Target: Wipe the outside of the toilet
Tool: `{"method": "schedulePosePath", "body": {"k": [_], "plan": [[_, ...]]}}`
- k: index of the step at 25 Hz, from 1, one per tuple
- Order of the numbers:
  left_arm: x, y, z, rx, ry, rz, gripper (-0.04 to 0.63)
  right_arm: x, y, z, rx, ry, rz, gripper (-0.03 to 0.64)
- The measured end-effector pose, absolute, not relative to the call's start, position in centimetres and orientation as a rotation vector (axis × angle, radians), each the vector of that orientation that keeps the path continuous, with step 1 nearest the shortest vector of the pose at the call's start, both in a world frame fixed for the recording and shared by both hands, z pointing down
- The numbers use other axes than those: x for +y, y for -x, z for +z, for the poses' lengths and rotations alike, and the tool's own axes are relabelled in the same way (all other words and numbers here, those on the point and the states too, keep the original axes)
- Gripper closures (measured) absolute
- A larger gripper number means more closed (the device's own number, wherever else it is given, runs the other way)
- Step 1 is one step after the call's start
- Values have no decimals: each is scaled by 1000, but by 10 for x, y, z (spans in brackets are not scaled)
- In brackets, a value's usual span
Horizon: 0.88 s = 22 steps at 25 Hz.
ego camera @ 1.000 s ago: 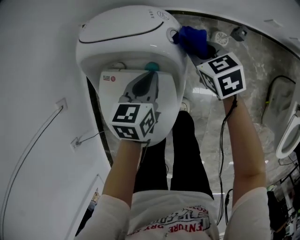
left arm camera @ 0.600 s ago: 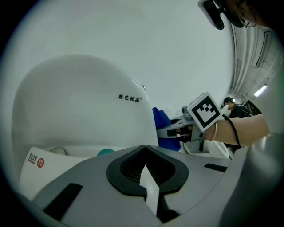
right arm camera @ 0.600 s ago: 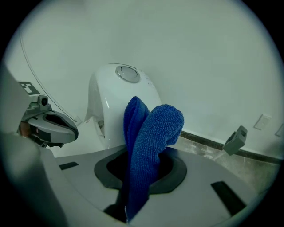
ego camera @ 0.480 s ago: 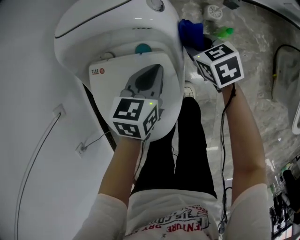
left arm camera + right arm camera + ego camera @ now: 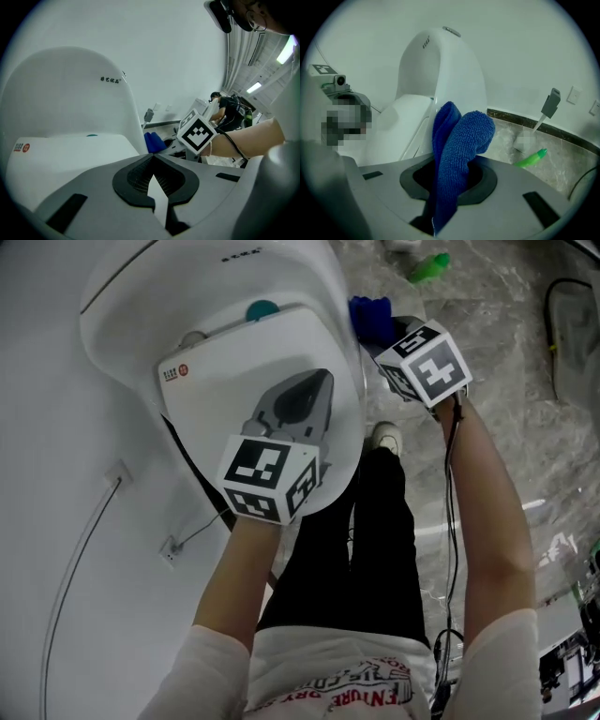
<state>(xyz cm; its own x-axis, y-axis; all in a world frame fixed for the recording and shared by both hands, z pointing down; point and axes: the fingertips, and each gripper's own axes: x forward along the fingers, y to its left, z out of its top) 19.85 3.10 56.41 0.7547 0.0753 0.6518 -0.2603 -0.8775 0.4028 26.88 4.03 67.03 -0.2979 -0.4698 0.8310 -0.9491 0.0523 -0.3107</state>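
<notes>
The white toilet [image 5: 234, 306] fills the upper left of the head view, its lid [image 5: 216, 399] down. My left gripper [image 5: 317, 388] lies over the lid, jaws shut and holding nothing; in the left gripper view [image 5: 153, 159] the lid [image 5: 65, 150] and tank [image 5: 70, 89] sit just ahead. My right gripper [image 5: 380, 334] is at the toilet's right side, shut on a blue cloth [image 5: 371, 317]. In the right gripper view the cloth [image 5: 459, 145] stands up from the jaws [image 5: 450, 168], close to the toilet's side [image 5: 440, 79].
A green bottle [image 5: 428, 266] lies on the marble floor [image 5: 506, 352] behind the right gripper, also in the right gripper view [image 5: 529, 159]. A cable [image 5: 84, 540] runs down the white wall on the left. The person's black trousers [image 5: 366, 540] and white shoe [image 5: 384, 437] are below the bowl.
The right gripper has carried the blue cloth from beside the tank's top forward along the toilet's right side. The left gripper has stayed over the lid.
</notes>
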Motion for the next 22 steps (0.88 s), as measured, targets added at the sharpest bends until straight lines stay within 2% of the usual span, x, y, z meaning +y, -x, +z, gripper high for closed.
{"method": "schedulePosePath", "body": {"k": [12,22], "plan": [[104,-170,580,-54,-2466,981,589,116,-212,714,-1823,-1404,1240,545],[163,-121,583,-92,-2475,969,589,166,-157,725,-1825,-1427,1268,545]]}}
